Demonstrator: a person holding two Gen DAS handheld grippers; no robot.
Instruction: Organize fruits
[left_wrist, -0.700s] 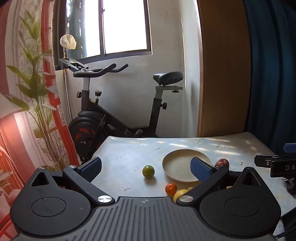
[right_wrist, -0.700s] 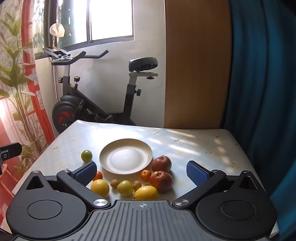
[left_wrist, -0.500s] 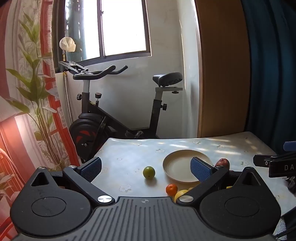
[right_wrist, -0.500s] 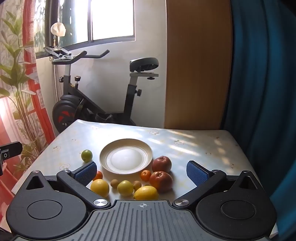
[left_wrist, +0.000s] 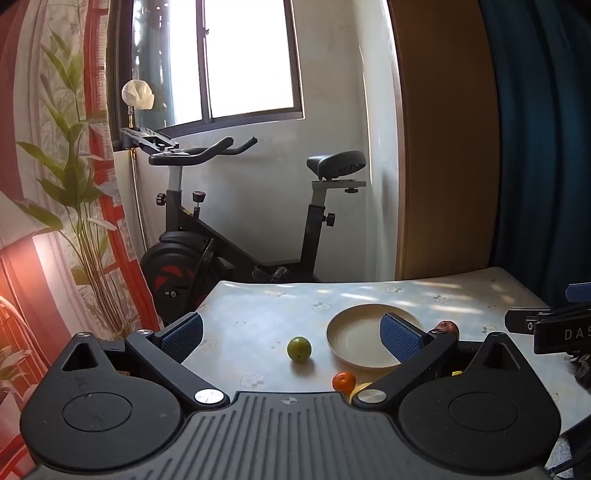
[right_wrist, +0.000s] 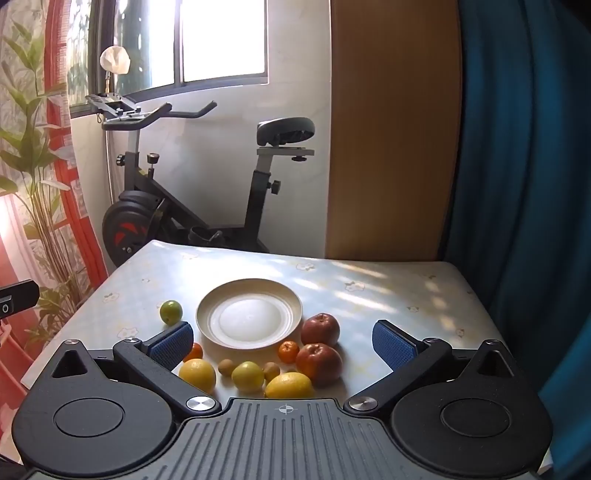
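Note:
An empty cream plate (right_wrist: 249, 313) sits mid-table; it also shows in the left wrist view (left_wrist: 360, 341). Fruits lie around its near side: a green lime (right_wrist: 171, 312) at the left, two red apples (right_wrist: 320, 328) at the right, small oranges (right_wrist: 288, 350), yellow citrus (right_wrist: 197, 374), a lemon (right_wrist: 289, 385). My right gripper (right_wrist: 282, 341) is open and empty above the fruits. My left gripper (left_wrist: 291, 334) is open and empty, over the table's left part, with the lime (left_wrist: 299, 348) between its fingers' lines.
The table (right_wrist: 388, 295) has a pale floral cloth. An exercise bike (right_wrist: 177, 206) stands behind it by the window. A plant (left_wrist: 74, 206) and red curtain stand at the left, a blue curtain (right_wrist: 517, 147) at the right. The right gripper's body (left_wrist: 554, 328) shows in the left wrist view.
The left gripper has drifted slightly, shifting its view a little. The right gripper and the fruits have hardly moved.

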